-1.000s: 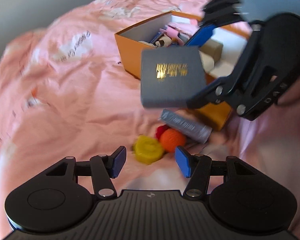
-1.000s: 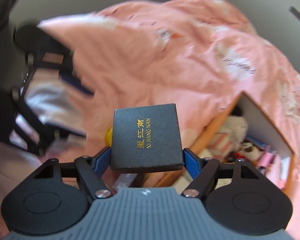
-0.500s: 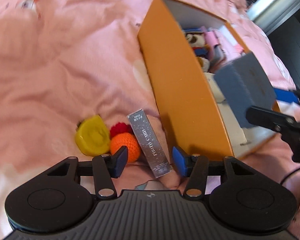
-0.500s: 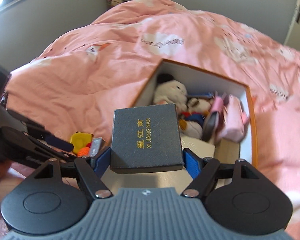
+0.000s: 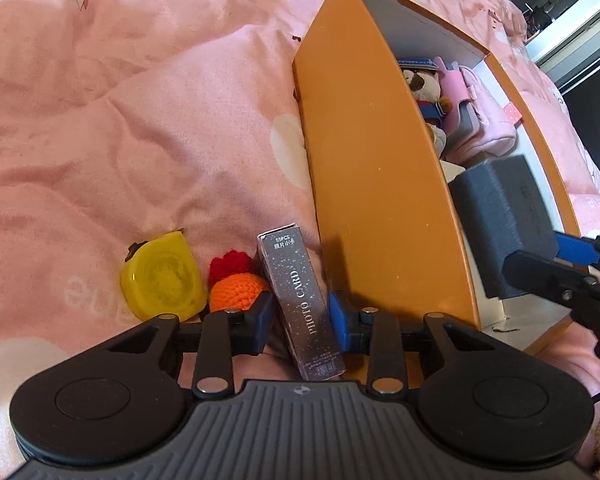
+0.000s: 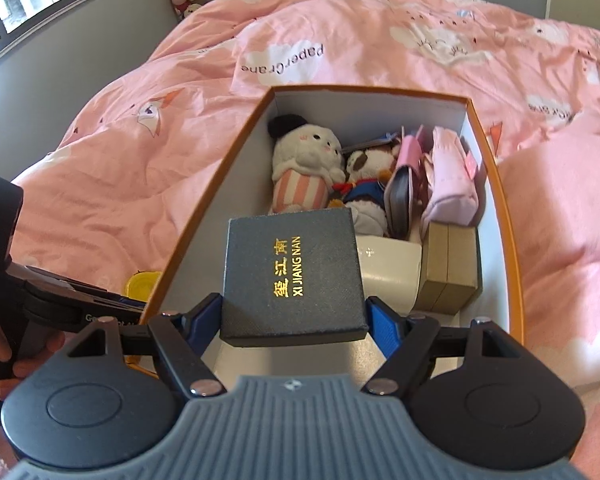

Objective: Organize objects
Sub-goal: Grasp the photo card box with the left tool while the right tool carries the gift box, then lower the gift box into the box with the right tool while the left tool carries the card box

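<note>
My right gripper (image 6: 294, 320) is shut on a dark square box with gold lettering (image 6: 292, 276) and holds it over the near end of the orange storage box (image 6: 204, 236). It also shows in the left wrist view (image 5: 500, 220). My left gripper (image 5: 300, 314) has its fingers on either side of a grey "PHOTO CARD" box (image 5: 300, 296) lying on the pink duvet beside the orange box wall (image 5: 372, 184). The left fingers look close to its sides, with a small gap showing on the left.
A yellow tape measure (image 5: 162, 276) and an orange and red crochet ball (image 5: 236, 284) lie left of the card box. Inside the orange box are plush toys (image 6: 308, 164), a pink pouch (image 6: 448, 176), a white box (image 6: 388, 272) and a tan box (image 6: 448, 272).
My left gripper has moved down around the photo card box and narrowed. My right gripper has carried the dark box further over the orange box.
</note>
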`<state>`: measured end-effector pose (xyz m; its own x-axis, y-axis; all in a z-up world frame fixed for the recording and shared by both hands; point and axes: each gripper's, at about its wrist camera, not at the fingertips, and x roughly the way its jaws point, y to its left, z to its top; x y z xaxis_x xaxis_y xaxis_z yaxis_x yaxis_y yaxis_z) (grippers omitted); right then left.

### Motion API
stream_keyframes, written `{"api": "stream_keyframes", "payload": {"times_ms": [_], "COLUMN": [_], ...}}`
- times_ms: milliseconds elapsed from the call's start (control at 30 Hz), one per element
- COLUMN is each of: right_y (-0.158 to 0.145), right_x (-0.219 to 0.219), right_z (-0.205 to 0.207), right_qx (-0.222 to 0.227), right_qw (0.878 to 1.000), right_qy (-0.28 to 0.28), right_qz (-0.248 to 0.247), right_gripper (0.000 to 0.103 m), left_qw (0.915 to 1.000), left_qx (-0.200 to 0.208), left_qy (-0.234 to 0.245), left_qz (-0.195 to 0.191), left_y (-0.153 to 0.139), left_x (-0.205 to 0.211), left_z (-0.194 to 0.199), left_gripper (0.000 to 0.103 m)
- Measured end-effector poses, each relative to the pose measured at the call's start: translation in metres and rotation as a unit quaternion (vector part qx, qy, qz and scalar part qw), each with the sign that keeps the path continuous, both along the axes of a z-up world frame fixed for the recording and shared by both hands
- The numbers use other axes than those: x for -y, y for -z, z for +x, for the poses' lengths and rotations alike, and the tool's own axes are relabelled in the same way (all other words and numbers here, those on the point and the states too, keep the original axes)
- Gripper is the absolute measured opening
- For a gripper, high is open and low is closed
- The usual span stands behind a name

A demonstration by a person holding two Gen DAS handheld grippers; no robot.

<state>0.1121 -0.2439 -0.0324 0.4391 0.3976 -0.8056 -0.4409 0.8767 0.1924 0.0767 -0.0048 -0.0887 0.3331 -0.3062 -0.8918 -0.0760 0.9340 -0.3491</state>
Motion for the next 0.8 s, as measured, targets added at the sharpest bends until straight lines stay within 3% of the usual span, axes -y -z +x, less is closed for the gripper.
{"api": "stream_keyframes", "payload": {"times_ms": [300,800], "right_y": [0.012,0.011], "right_x": [0.001,0.004], "right_z": [0.002,0.002], "right_qx": [-0.021,-0.03], "right_qw": [1.0,0.999], "right_qy": [0.008,0.018], "right_qz": [0.003,0.012], "right_gripper": [0.077,0.077], "left_qw": [0.9985,0.9861], "left_qx": [0.012,0.134], "left_qy": [-0.035,-0.074], "left_qz": [-0.041,-0.066], "left_y": [-0.007,-0.083], "left_x": [-0.013,-0.032], "left_z": [-0.007,-0.024], "left_gripper": [0.026,0.026]}}
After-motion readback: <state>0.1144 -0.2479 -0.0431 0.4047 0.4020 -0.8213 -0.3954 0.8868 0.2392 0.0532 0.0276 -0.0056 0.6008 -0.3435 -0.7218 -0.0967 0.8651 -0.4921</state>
